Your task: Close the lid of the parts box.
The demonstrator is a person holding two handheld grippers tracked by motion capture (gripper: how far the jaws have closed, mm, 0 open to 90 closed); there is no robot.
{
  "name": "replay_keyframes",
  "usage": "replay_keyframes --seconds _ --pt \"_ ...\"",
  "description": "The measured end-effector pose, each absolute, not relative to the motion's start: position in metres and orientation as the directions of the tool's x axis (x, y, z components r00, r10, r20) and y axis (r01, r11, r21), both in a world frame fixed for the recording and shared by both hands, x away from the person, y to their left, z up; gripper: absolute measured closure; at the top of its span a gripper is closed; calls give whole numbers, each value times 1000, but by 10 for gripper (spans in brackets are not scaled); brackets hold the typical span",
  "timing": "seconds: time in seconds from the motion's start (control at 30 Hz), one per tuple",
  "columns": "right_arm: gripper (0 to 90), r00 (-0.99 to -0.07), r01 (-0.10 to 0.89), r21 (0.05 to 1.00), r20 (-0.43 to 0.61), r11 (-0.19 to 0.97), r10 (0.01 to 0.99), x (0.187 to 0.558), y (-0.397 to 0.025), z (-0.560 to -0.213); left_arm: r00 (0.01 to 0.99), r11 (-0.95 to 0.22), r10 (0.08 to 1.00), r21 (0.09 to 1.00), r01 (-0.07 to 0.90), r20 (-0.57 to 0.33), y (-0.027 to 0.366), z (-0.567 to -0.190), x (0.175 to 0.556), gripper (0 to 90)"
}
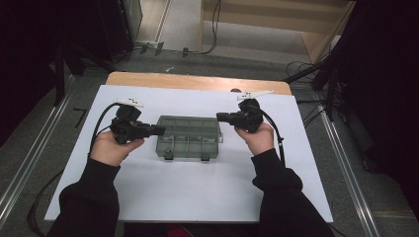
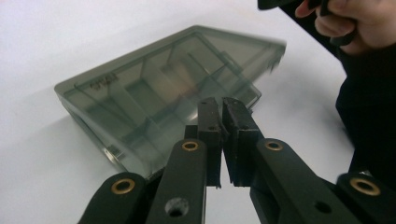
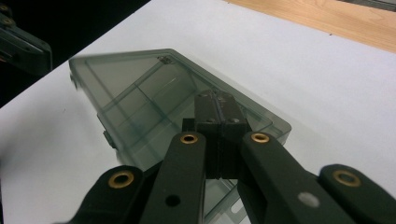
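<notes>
On the white sheet [image 1: 188,187] covering the wooden table [image 1: 197,81] sits a smoky compartment box [image 1: 188,137].

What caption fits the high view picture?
Two hand-held grippers, left and right, flank a closed smoky plastic organizer box.

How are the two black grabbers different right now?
The left gripper sits at the clear box's left end; the right gripper sits at its right end. The left gripper's jaws show a thin gap between them; the right gripper's jaws press fully together. Both are black, hand-held, empty, and point toward the box.
</notes>
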State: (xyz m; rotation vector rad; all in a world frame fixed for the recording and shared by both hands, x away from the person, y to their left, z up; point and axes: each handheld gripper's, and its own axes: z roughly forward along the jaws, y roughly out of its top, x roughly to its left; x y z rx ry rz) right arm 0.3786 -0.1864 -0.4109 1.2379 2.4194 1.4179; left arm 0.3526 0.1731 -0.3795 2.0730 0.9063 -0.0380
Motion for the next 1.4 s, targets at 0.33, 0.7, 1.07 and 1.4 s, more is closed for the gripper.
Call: replay_keyframes --seconds 0.33,0.7,1.07,1.4 --pt "879 -675 614 745 327 259 661 372 -185 -411 754 -389 582 709 588 -306 172 -388 359 861" --pt "878 -686 629 725 346 282 640 358 -186 -422 758 -399 586 712 578 -287 167 -406 360 860" --pt "878 -697 637 701 346 321 628 348 -179 -432 752 -392 592 712 582 -289 170 -419 359 859" --pt "878 -691 656 673 352 343 632 345 -175 -446 752 -403 597 705 583 -280 173 -433 359 860"
